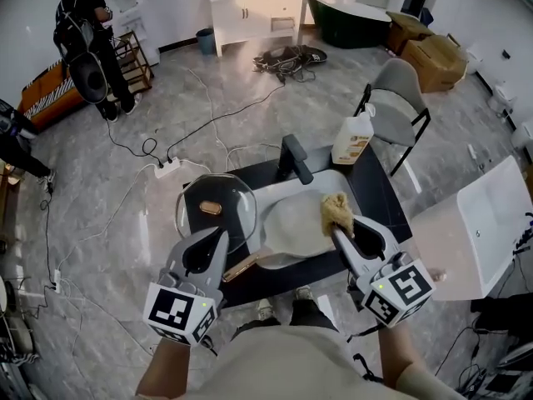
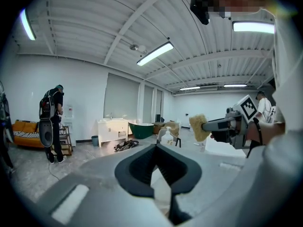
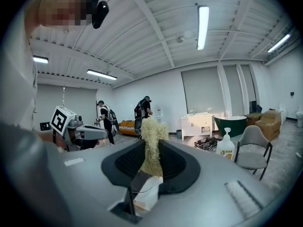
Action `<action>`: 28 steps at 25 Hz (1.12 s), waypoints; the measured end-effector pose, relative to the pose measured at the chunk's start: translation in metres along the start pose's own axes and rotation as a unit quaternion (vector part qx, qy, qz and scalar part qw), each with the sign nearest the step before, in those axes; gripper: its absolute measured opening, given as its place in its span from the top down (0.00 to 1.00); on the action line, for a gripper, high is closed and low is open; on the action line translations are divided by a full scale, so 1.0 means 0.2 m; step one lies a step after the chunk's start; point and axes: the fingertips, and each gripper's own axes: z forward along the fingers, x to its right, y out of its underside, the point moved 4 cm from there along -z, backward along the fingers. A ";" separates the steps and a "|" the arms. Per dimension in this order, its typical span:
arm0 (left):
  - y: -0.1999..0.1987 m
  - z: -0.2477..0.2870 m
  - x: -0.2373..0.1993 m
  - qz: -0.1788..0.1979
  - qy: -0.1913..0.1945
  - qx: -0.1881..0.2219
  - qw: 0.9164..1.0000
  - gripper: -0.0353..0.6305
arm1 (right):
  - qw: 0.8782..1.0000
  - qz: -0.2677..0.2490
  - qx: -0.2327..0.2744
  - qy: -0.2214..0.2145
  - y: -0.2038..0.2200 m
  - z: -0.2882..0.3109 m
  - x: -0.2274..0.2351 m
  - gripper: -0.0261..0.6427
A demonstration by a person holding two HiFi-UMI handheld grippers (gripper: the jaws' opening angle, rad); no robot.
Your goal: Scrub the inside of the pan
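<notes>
Left gripper [image 1: 219,238]: nearest, low at the left of the head view, marker cube toward the person. Its jaws are pressed together with nothing between them; in the left gripper view [image 2: 155,146] the black pads meet at their tips.
Right gripper [image 1: 336,231]: low at the right, jaws clamped on a yellow fibrous scrub sponge [image 1: 336,209]. In the right gripper view the sponge [image 3: 152,129] stands upright between the pads and sticks out past the tips.
Pan [image 1: 290,223]: grey and round, lying in the white sink [image 1: 326,181], which is set into a black countertop [image 1: 385,192].
Pan handle [image 1: 241,267]: wooden, pointing toward the lower left, just right of the left gripper's body and not between its jaws.
Sponge to pan: over the pan's right edge; contact cannot be told.
Left fingertips to pan: just left of the pan's rim, over the near edge of a glass lid [image 1: 202,192].
Glass lid: flat on the countertop left of the pan, wooden knob [image 1: 210,207] up.
Faucet [image 1: 295,158]: black, behind the sink.
Soap bottle [image 1: 352,138]: pump type, at the far right corner of the countertop.
</notes>
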 end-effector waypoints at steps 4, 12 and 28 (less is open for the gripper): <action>0.01 0.07 0.02 0.004 -0.012 -0.014 1.000 0.94 | 1.000 0.002 -0.005 -0.021 0.01 0.07 0.09 0.83; 0.02 0.22 0.03 -0.038 -0.034 -0.019 0.998 0.94 | 0.996 -0.003 -0.041 -0.075 0.05 0.19 0.29 0.83; 0.26 0.52 0.13 0.004 -0.061 -0.150 0.987 0.71 | 0.968 -0.008 -0.148 -0.202 0.37 0.56 0.50 0.83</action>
